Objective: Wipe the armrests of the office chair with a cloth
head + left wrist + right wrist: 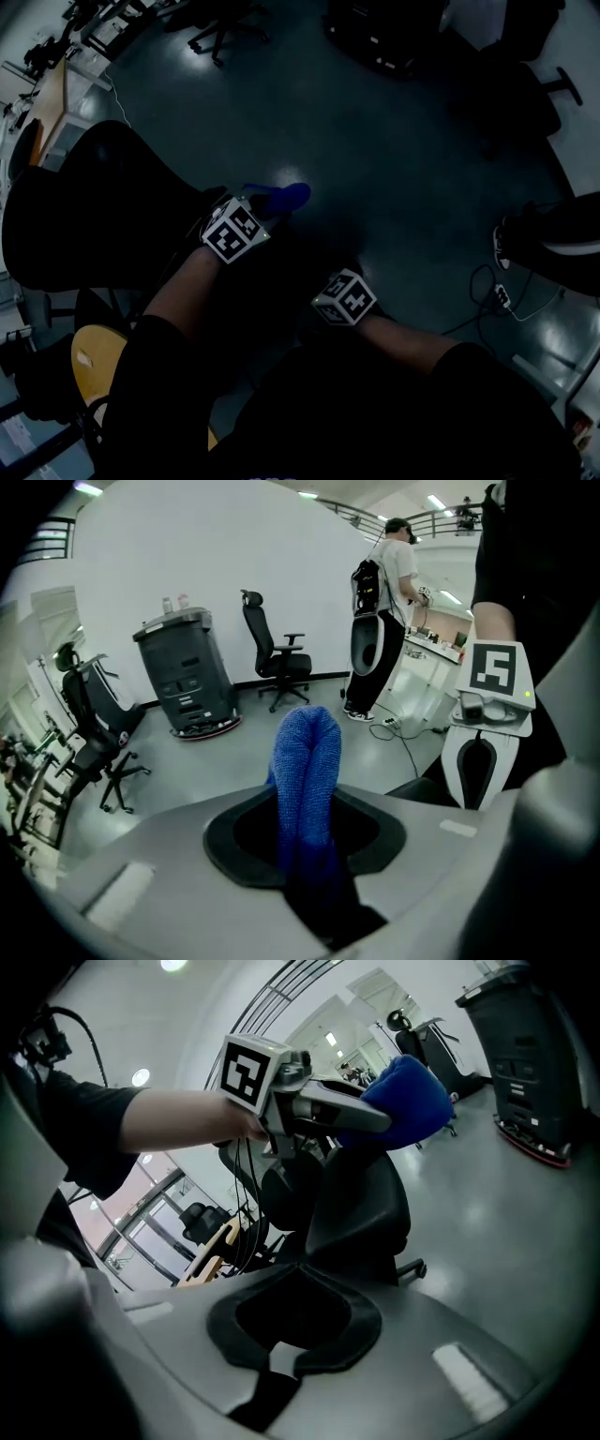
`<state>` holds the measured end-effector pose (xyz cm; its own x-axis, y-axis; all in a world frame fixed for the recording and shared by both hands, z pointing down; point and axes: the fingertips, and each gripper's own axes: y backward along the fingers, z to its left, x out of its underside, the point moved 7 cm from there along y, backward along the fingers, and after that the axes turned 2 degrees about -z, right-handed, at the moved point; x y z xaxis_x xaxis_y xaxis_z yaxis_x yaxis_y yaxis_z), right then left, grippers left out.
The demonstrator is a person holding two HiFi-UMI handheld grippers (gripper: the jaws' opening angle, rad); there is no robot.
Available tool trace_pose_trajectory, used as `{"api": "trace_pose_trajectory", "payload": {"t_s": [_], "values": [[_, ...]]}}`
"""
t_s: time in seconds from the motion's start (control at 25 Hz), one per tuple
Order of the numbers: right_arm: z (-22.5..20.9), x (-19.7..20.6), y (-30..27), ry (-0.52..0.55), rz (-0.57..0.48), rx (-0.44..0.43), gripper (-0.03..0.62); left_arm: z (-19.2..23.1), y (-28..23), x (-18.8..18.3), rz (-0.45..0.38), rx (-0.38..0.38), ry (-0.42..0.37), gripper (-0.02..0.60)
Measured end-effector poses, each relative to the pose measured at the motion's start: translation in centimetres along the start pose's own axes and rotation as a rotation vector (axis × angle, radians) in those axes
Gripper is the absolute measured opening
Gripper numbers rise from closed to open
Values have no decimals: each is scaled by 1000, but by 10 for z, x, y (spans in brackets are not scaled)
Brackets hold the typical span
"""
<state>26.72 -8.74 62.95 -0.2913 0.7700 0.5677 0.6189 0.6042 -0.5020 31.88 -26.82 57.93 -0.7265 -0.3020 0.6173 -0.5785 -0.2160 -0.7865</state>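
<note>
None of the wiping seems begun: the left gripper (pixel 373 1116) jaws pinch the blue cloth (pixel 307 752) in the air, the right gripper (pixel 292 1335) jaws are closed on nothing, and the office chair (pixel 361 1208) stands ahead of them.

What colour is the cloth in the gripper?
Blue. The left gripper view shows the cloth best.

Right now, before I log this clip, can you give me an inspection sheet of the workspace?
Surface: glossy dark floor.
Job's things: blue cloth, folded, held in the air; black office chair nearby, armrests not made out.
Clutter: yellow wooden seat by the person's leg.
Grippers: left gripper shut on the cloth; right gripper shut, nothing between its jaws.
Cables: power strip and cable on the floor at right.
Surroundings: grey machine, second office chair, standing person.
</note>
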Motion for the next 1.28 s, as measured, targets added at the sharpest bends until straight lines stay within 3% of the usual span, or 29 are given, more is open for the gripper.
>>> {"api": "trace_pose_trajectory", "payload": {"t_s": [0.16, 0.44, 0.72, 1.0, 1.08, 1.28], "values": [[0, 2, 2, -31, -23, 12, 3, -28, -4, -10, -32, 64, -7, 124], [2, 3, 0, -62, -67, 29, 3, -71, 2, -14, -135, 146, 52, 123], [7, 8, 0, -85, -118, 62, 3, -110, 8, -14, -187, 217, 85, 123], [12, 42, 19, -101, -106, 97, 3, -161, 11, -9, -250, 264, 153, 124], [13, 58, 31, -94, -83, 122, 3, -178, 8, -7, -247, 283, 158, 123], [50, 110, 58, -76, -13, 166, 3, -246, 11, 22, -162, 342, 85, 124]]}}
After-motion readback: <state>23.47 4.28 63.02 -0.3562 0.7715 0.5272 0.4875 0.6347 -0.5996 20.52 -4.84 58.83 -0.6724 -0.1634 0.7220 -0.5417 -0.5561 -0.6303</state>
